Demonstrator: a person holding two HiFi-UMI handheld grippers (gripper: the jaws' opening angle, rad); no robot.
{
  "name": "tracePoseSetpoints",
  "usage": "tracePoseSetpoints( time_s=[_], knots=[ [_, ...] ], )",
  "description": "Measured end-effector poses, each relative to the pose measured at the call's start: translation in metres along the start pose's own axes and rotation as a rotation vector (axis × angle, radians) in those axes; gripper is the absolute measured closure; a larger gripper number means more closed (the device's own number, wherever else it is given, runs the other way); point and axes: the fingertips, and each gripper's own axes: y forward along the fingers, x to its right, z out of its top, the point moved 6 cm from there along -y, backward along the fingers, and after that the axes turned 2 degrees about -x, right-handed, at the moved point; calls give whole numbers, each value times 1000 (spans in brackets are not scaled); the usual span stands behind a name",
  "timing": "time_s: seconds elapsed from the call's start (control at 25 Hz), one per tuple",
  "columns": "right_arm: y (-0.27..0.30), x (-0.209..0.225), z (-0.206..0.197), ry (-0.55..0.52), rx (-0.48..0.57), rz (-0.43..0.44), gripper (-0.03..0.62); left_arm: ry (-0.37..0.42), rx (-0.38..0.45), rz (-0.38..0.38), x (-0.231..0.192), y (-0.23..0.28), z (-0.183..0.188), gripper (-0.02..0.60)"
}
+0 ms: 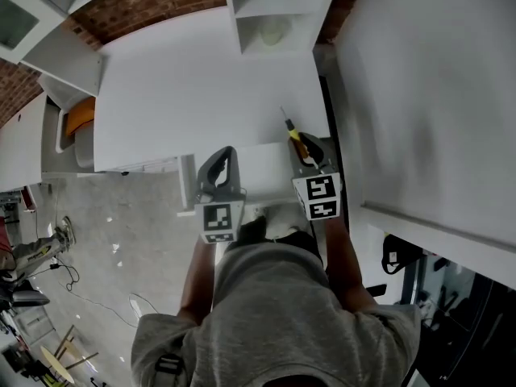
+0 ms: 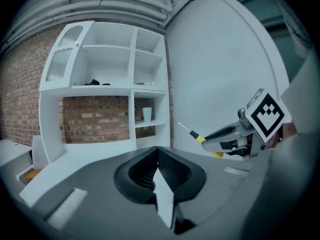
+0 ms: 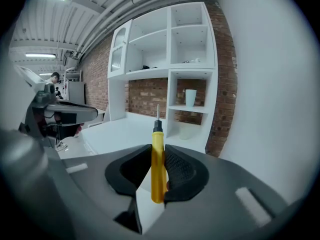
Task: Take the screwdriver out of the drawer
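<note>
Right gripper view shows the right gripper [image 3: 159,153] with its jaws clamped on the yellow handle of the screwdriver [image 3: 158,170]. The handle stands upright between the pads, and the black collar and thin metal shaft point away from the camera toward the white shelf unit [image 3: 170,59]. A pale cup [image 3: 190,97] stands in one of that unit's lower right compartments, with the brick wall [image 3: 145,96] behind it.

Head view has the screwdriver held clear of the surface, by the near right corner of the white bench [image 1: 185,87], tip aimed toward the far edge. The left gripper [image 1: 219,164] hangs just beside the right one, by the near edge, each carrying its marker cube [image 1: 221,220]. A person in a grey shirt [image 1: 274,313] holds both.

Left gripper view shows that gripper's jaws pressed together with nothing between them
</note>
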Motion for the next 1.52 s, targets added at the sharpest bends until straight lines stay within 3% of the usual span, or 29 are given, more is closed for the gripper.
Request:
tracePoseSetpoints(
  time_s=[0.88,1.16,1.52],
  knots=[
    [-92,37,-11,128,111,-264,510,95,64,-266,66,21,31,569],
    [-101,46,-18,155,108,-301,510,114,71,-310,78,30,36,569],
    [-104,48,-18,153,110,-297,510,120,67,-312,81,28,34,569]
  ],
)
